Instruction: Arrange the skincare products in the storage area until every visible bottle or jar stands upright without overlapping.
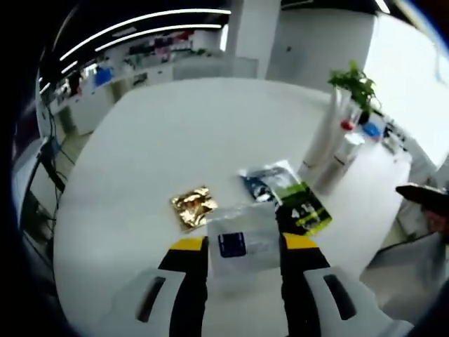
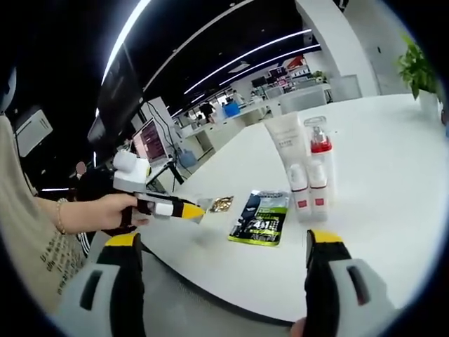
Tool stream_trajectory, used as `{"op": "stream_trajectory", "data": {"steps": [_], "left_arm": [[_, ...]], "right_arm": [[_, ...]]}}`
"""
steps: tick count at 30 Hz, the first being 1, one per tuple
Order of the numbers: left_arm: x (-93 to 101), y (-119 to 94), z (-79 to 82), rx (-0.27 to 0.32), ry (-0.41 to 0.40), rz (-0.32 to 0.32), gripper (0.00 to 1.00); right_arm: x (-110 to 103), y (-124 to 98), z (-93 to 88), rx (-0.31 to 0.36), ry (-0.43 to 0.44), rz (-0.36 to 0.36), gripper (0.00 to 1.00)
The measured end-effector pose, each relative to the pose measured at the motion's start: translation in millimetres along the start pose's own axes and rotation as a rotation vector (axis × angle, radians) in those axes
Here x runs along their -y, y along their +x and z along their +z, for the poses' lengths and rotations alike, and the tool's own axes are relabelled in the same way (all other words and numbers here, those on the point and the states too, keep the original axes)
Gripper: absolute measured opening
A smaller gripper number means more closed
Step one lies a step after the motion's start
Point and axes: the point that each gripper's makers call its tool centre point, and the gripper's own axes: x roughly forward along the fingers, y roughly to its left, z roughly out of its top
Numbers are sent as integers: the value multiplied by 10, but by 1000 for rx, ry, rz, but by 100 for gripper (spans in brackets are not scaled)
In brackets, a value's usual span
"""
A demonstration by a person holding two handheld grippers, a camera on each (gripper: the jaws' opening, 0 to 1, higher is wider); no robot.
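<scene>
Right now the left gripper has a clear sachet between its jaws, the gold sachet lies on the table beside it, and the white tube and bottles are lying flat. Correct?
Not quite. In the right gripper view the white tube and bottles stand upright on the table, not flat. The rest holds: the left gripper has the clear sachet between its jaws, the gold sachet beside it.

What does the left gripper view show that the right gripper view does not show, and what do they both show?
Left gripper view alone: the clear sachet with a blue label between the left gripper's jaws.

Right gripper view alone: the person's hand holding the left gripper, and the open right gripper over the table edge.

Both: the white table, the gold foil sachet, the black and green sachet, and the upright white tube with red-capped bottles beside it.
</scene>
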Motion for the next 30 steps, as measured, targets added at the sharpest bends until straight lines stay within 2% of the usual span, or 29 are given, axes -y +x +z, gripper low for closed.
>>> {"op": "stream_trajectory", "data": {"steps": [6,8,9,13,15,20,26,30], "left_arm": [[106,-221,140,72,6,-26,37],[137,-294,185,98,33,-30,37],[153,-324,196,106,38,-33,37],[206,-428,244,139,78,-40,37],[231,-472,246,148,114,-39,37],[314,-578,239,161,141,-55,37],[412,-699,266,190,218,-62,37],[471,-778,316,222,242,-67,37]], "right_arm": [[-98,23,49,3,-16,28,89],[-130,34,93,21,-14,37,86],[-178,55,154,52,21,51,84],[-307,157,242,78,38,84,81],[-387,209,270,80,37,104,80],[-611,350,386,100,35,176,77],[-770,516,487,106,30,229,70],[-810,627,505,100,37,246,68]]}}
